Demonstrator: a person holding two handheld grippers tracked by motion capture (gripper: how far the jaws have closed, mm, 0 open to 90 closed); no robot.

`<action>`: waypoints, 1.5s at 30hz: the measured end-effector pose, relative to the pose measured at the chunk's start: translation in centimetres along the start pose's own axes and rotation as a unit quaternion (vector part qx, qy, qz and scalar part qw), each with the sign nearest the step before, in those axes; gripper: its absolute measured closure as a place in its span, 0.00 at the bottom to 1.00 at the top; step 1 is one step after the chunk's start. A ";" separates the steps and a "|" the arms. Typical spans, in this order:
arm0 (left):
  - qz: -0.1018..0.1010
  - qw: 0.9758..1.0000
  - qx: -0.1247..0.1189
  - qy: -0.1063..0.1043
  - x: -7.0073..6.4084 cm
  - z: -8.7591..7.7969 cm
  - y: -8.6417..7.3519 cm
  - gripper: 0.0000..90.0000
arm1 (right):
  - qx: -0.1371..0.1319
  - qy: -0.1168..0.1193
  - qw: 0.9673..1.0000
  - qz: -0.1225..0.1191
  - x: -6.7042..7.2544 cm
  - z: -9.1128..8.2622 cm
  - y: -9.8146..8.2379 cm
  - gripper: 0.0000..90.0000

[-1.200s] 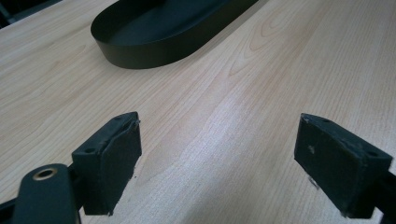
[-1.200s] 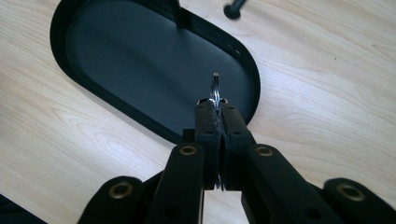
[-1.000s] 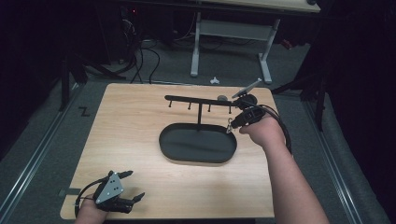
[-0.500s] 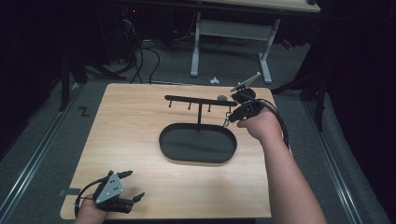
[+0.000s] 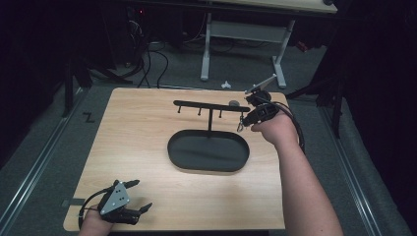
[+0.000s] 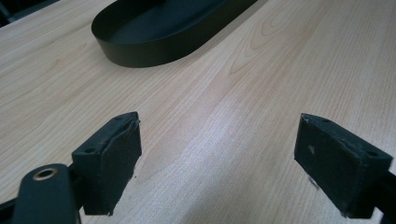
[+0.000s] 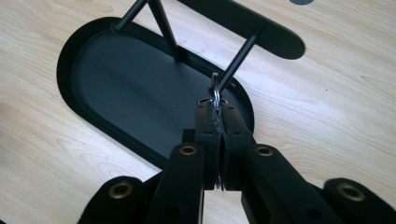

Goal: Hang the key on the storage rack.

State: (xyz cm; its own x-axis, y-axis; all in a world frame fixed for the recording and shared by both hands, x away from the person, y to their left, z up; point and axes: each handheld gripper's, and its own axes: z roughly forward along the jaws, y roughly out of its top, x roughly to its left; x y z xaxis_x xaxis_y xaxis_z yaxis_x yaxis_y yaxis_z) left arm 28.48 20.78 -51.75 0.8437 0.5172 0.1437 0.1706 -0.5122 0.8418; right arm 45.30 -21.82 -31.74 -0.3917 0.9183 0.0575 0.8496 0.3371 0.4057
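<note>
R gripper [image 5: 250, 114] has moved up from beside the tray's [image 5: 177, 156] rim to the rack's [image 5: 211, 105] R end; jaws clamped on a key ring [image 7: 215, 91], now touching the end peg [image 7: 237, 60] (hooked on or not: can't tell). Judged: hanging step nearly done, ring needs seating before release. L gripper [image 5: 129, 196] unchanged, resting on tabletop [image 5: 137, 137] well short of rack, jaws apart, empty.

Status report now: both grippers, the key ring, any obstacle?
Right gripper shut on key ring, at end hook of stand. Left gripper open, idle above table. No obstacle.
</note>
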 end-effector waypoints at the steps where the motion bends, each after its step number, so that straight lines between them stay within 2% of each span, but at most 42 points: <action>1: 0.000 1.000 0.000 0.000 0.0 0.0 0.0 0.17 | -0.002 0.001 1.000 0.003 -0.1 0.0 0.0 0.98; 7: 0.001 1.000 0.001 0.000 0.0 0.0 0.0 0.17 | -0.001 0.002 1.000 0.004 -0.3 0.2 0.0 0.97; 18: 0.000 1.000 0.000 0.000 0.0 0.0 0.0 0.17 | 0.007 -0.010 1.000 0.004 -0.7 0.7 0.2 0.95; 21: -0.001 1.000 -0.001 -0.002 0.0 0.0 0.0 0.17 | 0.007 -0.021 1.000 0.010 -0.7 0.9 0.2 0.85; 26: -0.001 1.000 0.000 -0.001 0.0 0.0 -0.1 0.17 | 0.002 -0.030 0.999 0.014 -0.7 1.0 0.1 0.80; 45: 0.001 1.000 0.003 -0.002 0.0 0.0 0.0 0.17 | -0.002 -0.023 1.000 0.017 -0.6 0.9 -0.3 0.73</action>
State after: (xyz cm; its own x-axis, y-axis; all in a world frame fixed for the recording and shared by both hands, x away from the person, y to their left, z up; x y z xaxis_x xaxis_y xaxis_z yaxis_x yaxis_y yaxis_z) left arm 28.45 20.79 -51.75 0.8465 0.5130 0.1426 0.1720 -0.5169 0.8386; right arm 45.58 -22.30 -32.77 -0.3468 0.9375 0.0300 0.8604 0.3052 0.4080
